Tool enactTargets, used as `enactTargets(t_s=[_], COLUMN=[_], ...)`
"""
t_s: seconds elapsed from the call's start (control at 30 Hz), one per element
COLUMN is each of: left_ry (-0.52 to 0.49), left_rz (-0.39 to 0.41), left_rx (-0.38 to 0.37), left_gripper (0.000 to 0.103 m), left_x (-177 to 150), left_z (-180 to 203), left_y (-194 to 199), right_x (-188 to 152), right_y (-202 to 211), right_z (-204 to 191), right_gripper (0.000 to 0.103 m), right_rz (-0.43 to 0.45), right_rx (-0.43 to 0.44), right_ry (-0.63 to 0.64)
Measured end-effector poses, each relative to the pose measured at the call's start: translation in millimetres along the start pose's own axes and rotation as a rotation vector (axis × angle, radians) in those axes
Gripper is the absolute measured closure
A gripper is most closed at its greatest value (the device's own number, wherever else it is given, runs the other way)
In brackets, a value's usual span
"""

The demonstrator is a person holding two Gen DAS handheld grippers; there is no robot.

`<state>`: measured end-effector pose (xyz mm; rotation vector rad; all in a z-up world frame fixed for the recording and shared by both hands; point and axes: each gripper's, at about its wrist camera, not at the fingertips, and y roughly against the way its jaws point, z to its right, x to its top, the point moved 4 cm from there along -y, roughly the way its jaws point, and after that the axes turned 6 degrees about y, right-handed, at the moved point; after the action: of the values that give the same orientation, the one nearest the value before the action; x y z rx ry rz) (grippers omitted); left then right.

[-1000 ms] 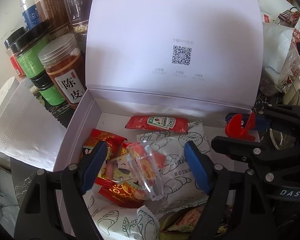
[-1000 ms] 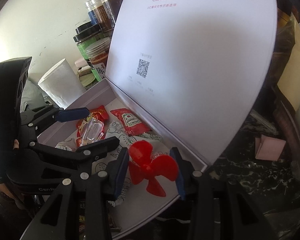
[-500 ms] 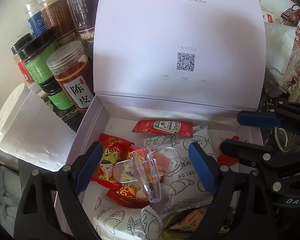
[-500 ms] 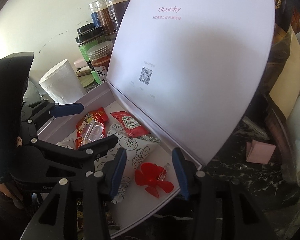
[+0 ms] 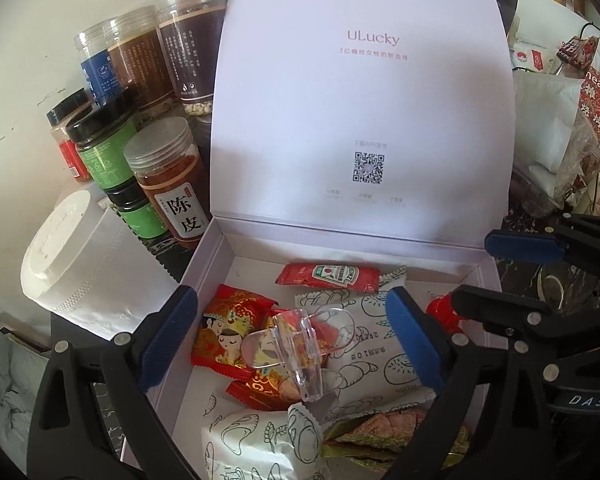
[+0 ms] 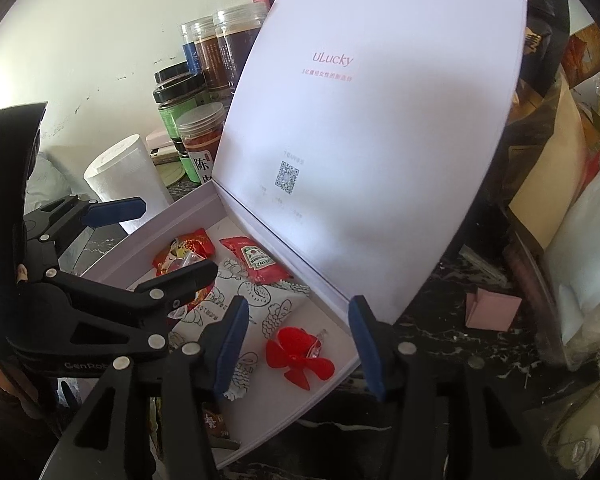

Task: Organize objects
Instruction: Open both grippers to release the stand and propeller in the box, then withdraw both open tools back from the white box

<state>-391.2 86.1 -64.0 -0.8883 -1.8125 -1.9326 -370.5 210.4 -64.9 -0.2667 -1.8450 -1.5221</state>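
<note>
Below the opening right hand-held gripper (image 6: 294, 338) lies the red propeller (image 6: 298, 354) — untouched, on the box (image 6: 172, 224) floor.

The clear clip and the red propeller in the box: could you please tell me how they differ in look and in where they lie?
The clear clip is see-through; the red propeller is solid red. The clip lies on top of the snack packets; the propeller lies on the box's bare floor. The clip sits below the opening left claw, the propeller below the opening right claw. Both are small plastic pieces, and no pad touches either.
</note>
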Motion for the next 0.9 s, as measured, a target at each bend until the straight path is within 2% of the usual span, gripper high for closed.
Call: enactTargets(t_s=[0.13,0.27,0.3,0.5,0.6,0.73,0.9], left_ry=[0.004,0.011,0.015,0.070,0.099,0.115,0.117], left_rz=[0.032,0.051,0.058,0.082,0.103,0.147,0.168], left_rx=[0.006,0.017,0.021,0.076,0.083,0.093,0.092], left_gripper=[0.006,0.003,0.003,0.001,0.001,0.001,0.001], left_x=[10,12,13,7,8,5,2], left_z=[-5,-15,-36,-25,-28,-31,-31], left_y=[8,14,20,61,72,94,121], right_x=[1,2,3,4,4,4,5], right_y=[8,16,17,30,40,57,83], right_z=[0,-4,-4,-8,-10,-12,-17], right_gripper=[0.048,0.041,0.040,0.032,0.026,0.024,0.021], right_rz=[0.012,0.027,0.030,0.058,0.080,0.119,0.156], right_rx=[-0.009,-0.018,-0.023,-0.051,-0.073,-0.111,-0.106], right_ry=[0.002,0.015,0.018,0.024,0.027,0.023,0.009])
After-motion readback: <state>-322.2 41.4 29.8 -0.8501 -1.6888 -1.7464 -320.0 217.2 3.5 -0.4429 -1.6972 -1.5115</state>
